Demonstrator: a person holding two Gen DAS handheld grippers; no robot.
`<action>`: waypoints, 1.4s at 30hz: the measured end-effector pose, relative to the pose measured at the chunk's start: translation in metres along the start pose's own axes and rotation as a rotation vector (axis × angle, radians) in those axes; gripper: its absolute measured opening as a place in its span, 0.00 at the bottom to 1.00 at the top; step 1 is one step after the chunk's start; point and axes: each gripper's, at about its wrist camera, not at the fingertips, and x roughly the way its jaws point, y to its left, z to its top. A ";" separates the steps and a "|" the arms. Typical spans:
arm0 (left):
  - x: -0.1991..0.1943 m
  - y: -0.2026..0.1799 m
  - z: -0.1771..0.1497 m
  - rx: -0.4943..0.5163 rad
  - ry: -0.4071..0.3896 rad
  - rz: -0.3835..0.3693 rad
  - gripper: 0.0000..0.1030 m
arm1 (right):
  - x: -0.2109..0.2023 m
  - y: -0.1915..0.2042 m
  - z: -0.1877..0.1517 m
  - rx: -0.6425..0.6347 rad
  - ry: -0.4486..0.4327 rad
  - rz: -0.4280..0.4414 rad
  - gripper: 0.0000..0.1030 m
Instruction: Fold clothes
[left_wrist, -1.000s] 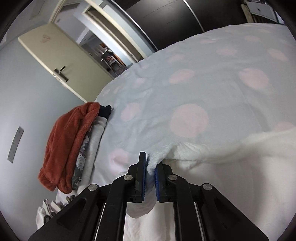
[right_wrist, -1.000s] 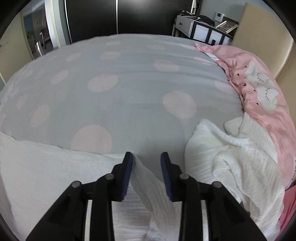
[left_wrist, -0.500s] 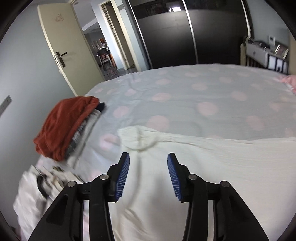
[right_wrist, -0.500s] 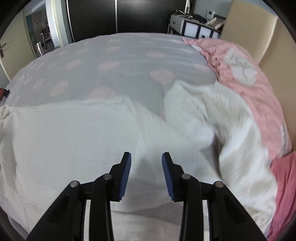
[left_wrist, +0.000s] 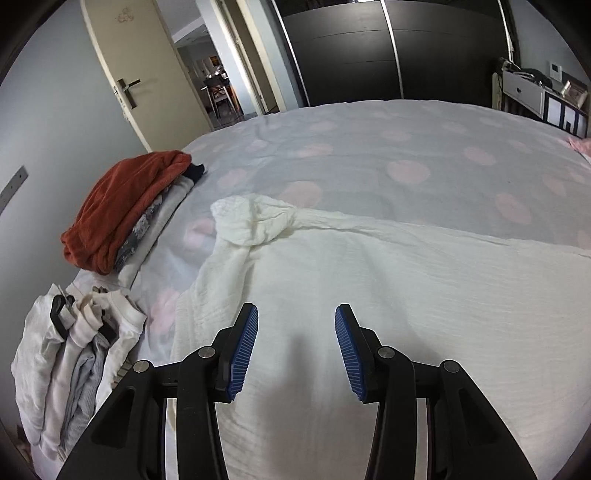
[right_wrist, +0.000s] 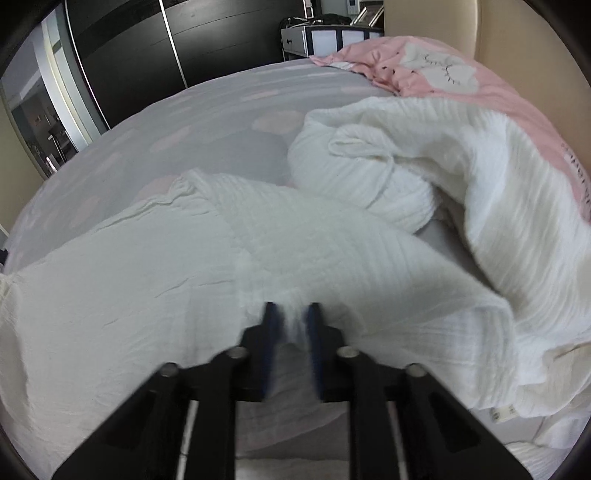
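A white crinkled garment lies spread across the polka-dot bedspread, filling the lower half of the left wrist view, with one bunched sleeve end at about 11 o'clock from the left gripper. That gripper hangs just above the cloth with its blue-padded fingers spread wide and nothing between them. Only this view shows the pile of folded clothes, topped by a rust-red piece, at 10 o'clock near the bed's edge, a heap of pale laundry at 8 o'clock, and the open door beyond. The right wrist view is motion-blurred; the right gripper has its fingers drawn close together with a ridge of the white garment between them, though the blur makes it impossible to tell whether they actually pinch it. This view alone shows the garment's other end, rumpled and heaped at 1 to 3 o'clock against a pink duvet with a white cloud print, and a cabinet at 12 o'clock. Dark wardrobe doors stand behind the bed in both views.
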 end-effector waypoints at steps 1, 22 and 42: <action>0.000 -0.005 0.000 0.017 -0.006 0.004 0.44 | -0.002 0.000 0.002 -0.006 -0.007 -0.008 0.07; 0.036 0.000 0.004 0.017 0.041 -0.024 0.44 | -0.002 -0.032 0.149 -0.157 -0.050 -0.297 0.05; 0.009 0.053 0.005 -0.102 0.059 -0.180 0.44 | -0.106 0.002 0.074 0.001 -0.088 -0.051 0.07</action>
